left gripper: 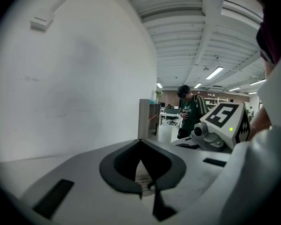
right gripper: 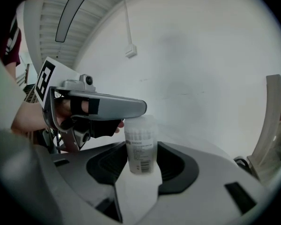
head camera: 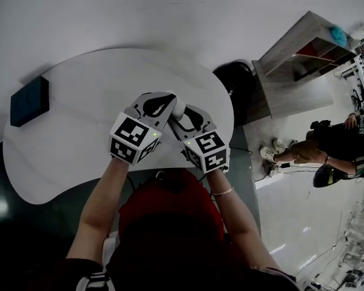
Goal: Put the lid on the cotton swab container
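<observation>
Above the white table (head camera: 79,132) my two grippers meet tip to tip. My right gripper (right gripper: 140,172) is shut on the cotton swab container (right gripper: 140,146), a clear upright tube with a printed label, seen as a small white shape (head camera: 178,109) in the head view. My left gripper (right gripper: 131,110) reaches in from the left at the container's top. In the left gripper view its jaws (left gripper: 143,172) stand nearly together on a thin pale ridged piece, the lid (left gripper: 141,176). The left jaw hides whether the lid is seated on the container.
A dark blue box (head camera: 29,102) lies at the table's far left edge. Beyond the table's right side stand a black chair (head camera: 236,80) and a grey shelf unit (head camera: 297,65). A person (head camera: 327,144) sits further right.
</observation>
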Available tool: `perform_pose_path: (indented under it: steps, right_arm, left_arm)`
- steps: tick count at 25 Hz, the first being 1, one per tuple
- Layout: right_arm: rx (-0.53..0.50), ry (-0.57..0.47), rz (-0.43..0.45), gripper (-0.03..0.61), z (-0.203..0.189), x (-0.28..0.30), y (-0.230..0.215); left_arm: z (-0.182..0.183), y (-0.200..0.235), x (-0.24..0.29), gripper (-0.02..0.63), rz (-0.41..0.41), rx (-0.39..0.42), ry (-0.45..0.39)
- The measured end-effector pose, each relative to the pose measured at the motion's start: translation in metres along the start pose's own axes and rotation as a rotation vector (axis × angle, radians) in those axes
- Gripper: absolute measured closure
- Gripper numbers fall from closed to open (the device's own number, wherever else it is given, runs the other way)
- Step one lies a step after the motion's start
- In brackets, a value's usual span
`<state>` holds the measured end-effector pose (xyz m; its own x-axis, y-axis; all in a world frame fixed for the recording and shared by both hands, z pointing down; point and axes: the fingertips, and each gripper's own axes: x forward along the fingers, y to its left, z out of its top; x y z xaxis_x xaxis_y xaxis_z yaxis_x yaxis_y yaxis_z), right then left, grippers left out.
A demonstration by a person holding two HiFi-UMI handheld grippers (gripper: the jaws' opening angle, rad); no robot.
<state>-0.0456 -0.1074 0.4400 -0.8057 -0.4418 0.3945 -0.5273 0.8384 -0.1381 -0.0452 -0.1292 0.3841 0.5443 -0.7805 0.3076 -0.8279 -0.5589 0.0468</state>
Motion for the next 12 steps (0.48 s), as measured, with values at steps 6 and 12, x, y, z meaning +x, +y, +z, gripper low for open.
perform_pose_path:
  steps: [6, 12]
  right_arm:
    - [-0.023, -0.003, -0.015, 0.373, -0.0041, -0.0021, -0.0056]
    - [-0.029, 0.011, -0.008, 0.373, -0.0069, 0.0004, -0.0061]
  left_arm:
    - [-0.0005, -0.0036, 0.0077, 0.589, -0.008, -0.038, 0.001]
    - [-0.0076, -0.0018, 0.0101, 0.589, 0.0, -0.06, 0.021]
